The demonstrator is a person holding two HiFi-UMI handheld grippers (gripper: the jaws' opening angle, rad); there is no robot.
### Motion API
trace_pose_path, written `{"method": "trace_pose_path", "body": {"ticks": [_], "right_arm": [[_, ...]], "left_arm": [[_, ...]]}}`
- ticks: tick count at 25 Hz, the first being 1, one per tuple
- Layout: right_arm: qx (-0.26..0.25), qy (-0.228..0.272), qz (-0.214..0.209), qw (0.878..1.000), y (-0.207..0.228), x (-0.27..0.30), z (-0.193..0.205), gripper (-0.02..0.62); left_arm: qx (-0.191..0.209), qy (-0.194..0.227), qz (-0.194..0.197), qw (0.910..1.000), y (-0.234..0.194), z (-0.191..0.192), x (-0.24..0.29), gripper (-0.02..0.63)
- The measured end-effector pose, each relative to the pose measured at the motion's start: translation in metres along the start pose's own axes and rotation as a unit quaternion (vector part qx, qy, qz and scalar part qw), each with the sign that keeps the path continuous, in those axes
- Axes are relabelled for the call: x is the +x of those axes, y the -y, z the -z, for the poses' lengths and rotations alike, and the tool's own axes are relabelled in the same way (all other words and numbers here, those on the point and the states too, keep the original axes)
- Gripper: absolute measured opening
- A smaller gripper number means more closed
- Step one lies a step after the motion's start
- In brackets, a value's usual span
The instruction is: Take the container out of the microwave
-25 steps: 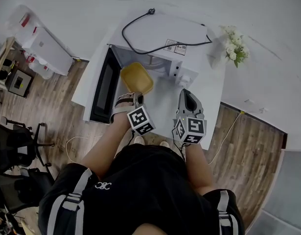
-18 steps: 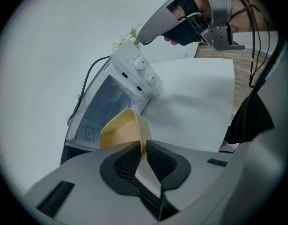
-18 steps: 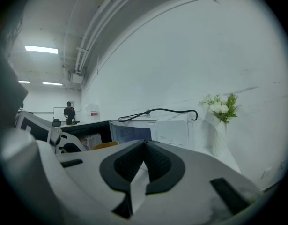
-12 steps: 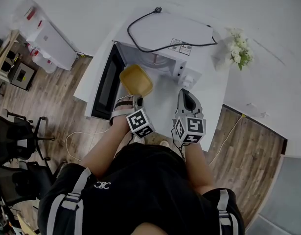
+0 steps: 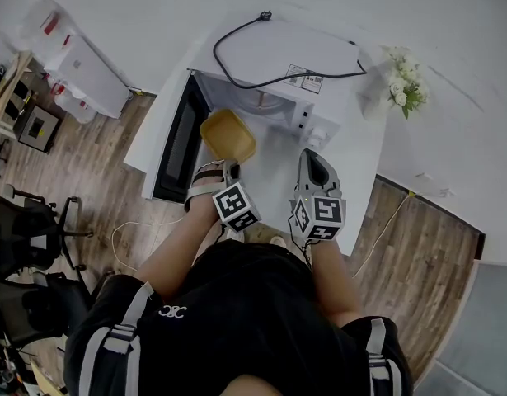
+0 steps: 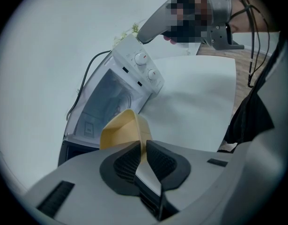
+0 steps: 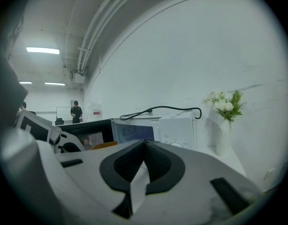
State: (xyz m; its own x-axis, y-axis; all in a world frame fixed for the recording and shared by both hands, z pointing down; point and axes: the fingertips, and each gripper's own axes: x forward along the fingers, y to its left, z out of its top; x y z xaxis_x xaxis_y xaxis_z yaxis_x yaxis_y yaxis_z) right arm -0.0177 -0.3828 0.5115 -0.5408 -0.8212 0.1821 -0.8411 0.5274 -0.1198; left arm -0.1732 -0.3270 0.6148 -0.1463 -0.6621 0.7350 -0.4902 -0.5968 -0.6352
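A yellow container [image 5: 228, 134] hangs in front of the open white microwave [image 5: 279, 73], just outside its mouth. My left gripper [image 5: 226, 166] is shut on the container's near rim, and in the left gripper view the pads pinch the yellow wall of the container [image 6: 125, 128] between them. My right gripper [image 5: 316, 162] hovers over the white table [image 5: 278, 184] to the right of the container, its jaws shut with nothing between them. In the right gripper view the microwave [image 7: 153, 128] stands straight ahead.
The microwave door [image 5: 178, 143] swings open to the left. A black power cable [image 5: 269, 73] lies across the microwave's top. A white vase of flowers [image 5: 399, 85] stands at the table's back right corner. Chairs [image 5: 26, 246] and wood floor lie to the left.
The view has shifted slightly; the container has stayed in my left gripper before the microwave's mouth. Neither gripper has visibly moved.
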Motion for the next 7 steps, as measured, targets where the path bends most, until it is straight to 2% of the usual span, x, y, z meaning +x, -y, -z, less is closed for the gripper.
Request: {"method": "trace_pose_path", "body": {"ticks": [7], "right_arm": [[-0.004, -0.001, 0.000, 1.000, 0.0009, -0.0005, -0.0017, 0.003]], "left_arm": [[0.001, 0.001, 0.003, 1.0000, 0.0003, -0.0039, 0.0012, 0.057]]}}
